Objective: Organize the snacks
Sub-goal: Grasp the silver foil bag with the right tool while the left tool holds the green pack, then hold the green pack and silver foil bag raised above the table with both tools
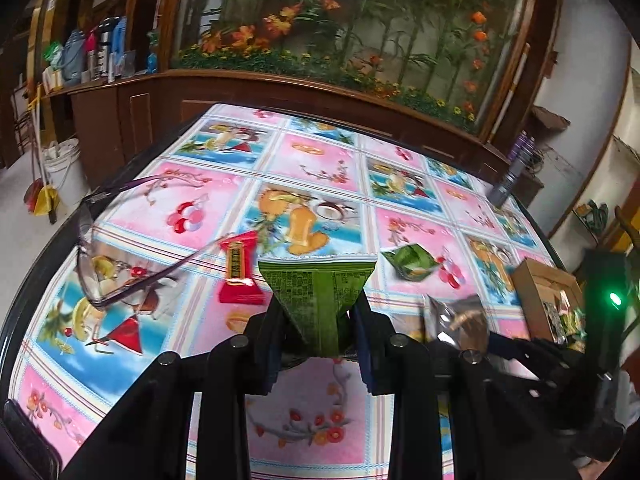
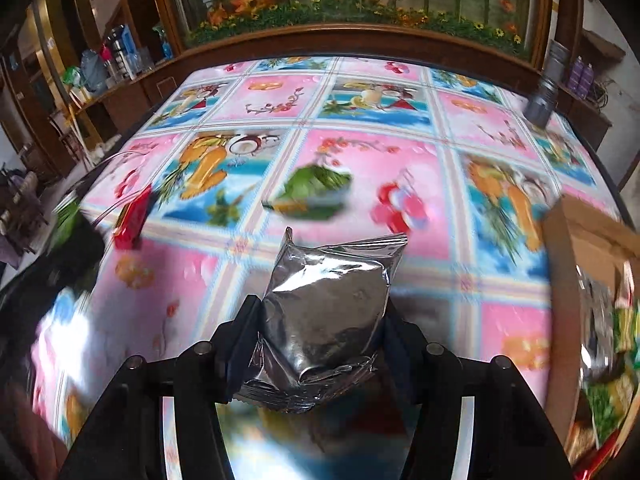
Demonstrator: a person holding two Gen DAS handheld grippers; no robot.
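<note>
My left gripper (image 1: pixel 316 322) is shut on a green snack packet (image 1: pixel 318 300), held above the table. My right gripper (image 2: pixel 324 320) is shut on a silver foil packet (image 2: pixel 324 308), also above the table; that packet shows at the right of the left wrist view (image 1: pixel 456 320). A red snack packet (image 1: pixel 240 268) lies left of centre, also seen blurred in the right wrist view (image 2: pixel 134 220). A small green packet (image 1: pixel 410 262) lies mid-table, also in the right wrist view (image 2: pixel 312 196). A cardboard box (image 2: pixel 580 264) holding several snacks stands at the right edge, also in the left wrist view (image 1: pixel 536 292).
The table carries a pink and blue fruit-print cloth (image 1: pixel 320 164). Eyeglasses (image 1: pixel 120 264) lie at its left side. A grey can (image 2: pixel 544 92) stands at the far right corner. A wooden cabinet with a flower display (image 1: pixel 340 40) runs behind the table.
</note>
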